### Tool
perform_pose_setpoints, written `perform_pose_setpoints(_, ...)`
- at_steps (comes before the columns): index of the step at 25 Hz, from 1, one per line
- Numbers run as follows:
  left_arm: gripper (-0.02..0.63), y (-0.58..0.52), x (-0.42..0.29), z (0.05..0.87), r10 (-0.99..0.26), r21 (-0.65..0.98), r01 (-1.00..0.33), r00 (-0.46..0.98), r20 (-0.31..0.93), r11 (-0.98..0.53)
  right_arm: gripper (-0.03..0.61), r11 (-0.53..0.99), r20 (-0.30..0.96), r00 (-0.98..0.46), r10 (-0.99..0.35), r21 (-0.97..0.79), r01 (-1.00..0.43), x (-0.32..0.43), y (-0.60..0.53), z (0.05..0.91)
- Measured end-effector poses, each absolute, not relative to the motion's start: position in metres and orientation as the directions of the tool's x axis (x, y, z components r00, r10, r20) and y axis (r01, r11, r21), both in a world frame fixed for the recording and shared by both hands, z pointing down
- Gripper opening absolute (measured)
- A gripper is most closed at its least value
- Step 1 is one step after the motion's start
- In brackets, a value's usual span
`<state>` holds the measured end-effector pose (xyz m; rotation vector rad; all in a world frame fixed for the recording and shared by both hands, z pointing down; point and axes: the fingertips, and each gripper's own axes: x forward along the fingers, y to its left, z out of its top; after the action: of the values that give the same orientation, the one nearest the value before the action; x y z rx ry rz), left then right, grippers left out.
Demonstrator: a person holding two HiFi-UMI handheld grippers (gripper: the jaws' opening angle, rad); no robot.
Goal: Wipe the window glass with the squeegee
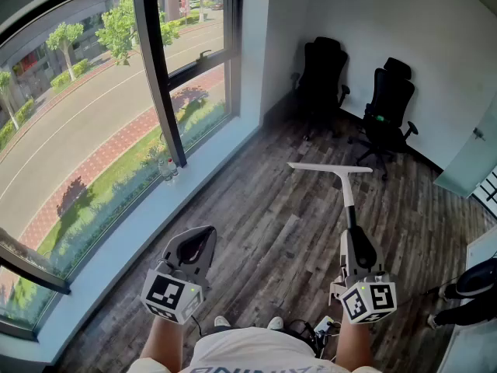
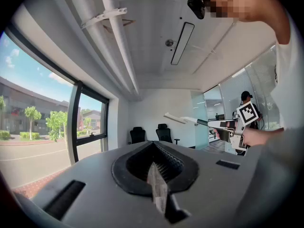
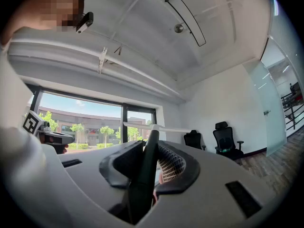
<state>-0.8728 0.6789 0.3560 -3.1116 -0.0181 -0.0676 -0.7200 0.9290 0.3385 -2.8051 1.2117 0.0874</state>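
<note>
A white squeegee (image 1: 330,166) with a dark handle (image 1: 350,208) points forward over the floor, blade level and well away from the window glass (image 1: 85,138). My right gripper (image 1: 353,238) is shut on the handle. In the right gripper view the handle (image 3: 145,175) runs up between the jaws to the blade (image 3: 156,126). My left gripper (image 1: 198,243) hovers low on the left, near the sill, shut and holding nothing. In the left gripper view its pads (image 2: 156,184) are pressed together, and the squeegee (image 2: 183,119) and right gripper (image 2: 223,127) show at right.
A dark window post (image 1: 159,76) divides the panes. Small bottles (image 1: 167,169) stand on the pale sill (image 1: 140,231). Two black office chairs (image 1: 322,76) (image 1: 388,103) stand by the far wall on wood flooring. Another person (image 1: 472,286) stands at the right edge.
</note>
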Motion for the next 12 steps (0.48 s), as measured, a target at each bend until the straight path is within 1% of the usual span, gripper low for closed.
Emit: perform_pose_setpoints(12,0.017,0.6851,-0.8679,0.3544,0.027,-0.037,0.028,0.999,0.044,-0.999,0.100,-0.663,-0.088,0.665,-0.742,-0.048,-0.747,-0.7221,0.9268,0.3381)
